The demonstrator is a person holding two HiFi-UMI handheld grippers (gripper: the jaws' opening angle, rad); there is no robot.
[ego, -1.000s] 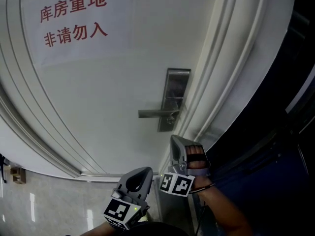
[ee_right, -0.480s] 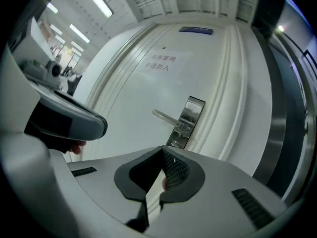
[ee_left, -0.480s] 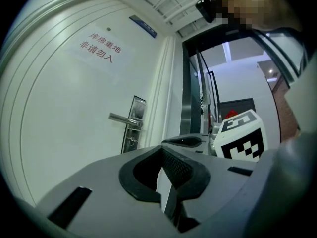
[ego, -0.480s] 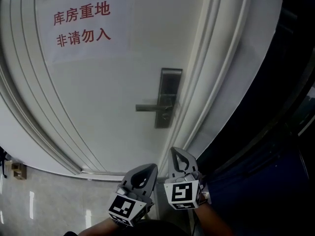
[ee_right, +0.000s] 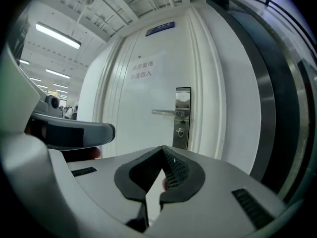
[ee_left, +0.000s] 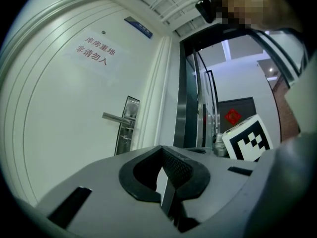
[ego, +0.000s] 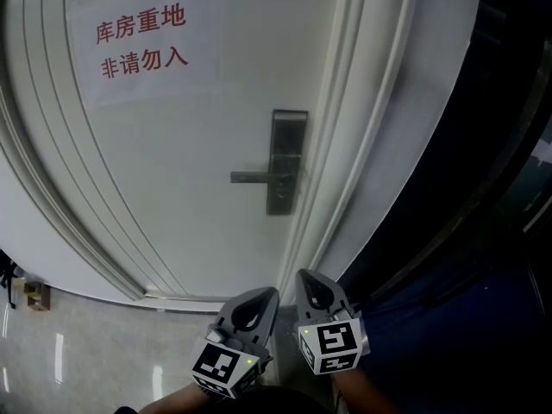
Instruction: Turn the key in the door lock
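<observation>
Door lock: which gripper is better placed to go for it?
Right, probably. The right gripper points almost straight at the lock; the left gripper sees it off to its left. Both are shut.

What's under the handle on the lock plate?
Below the handle, the plate shows a small round lock piece. Whether anything sits in it is too small to tell; nothing covers it.
</observation>
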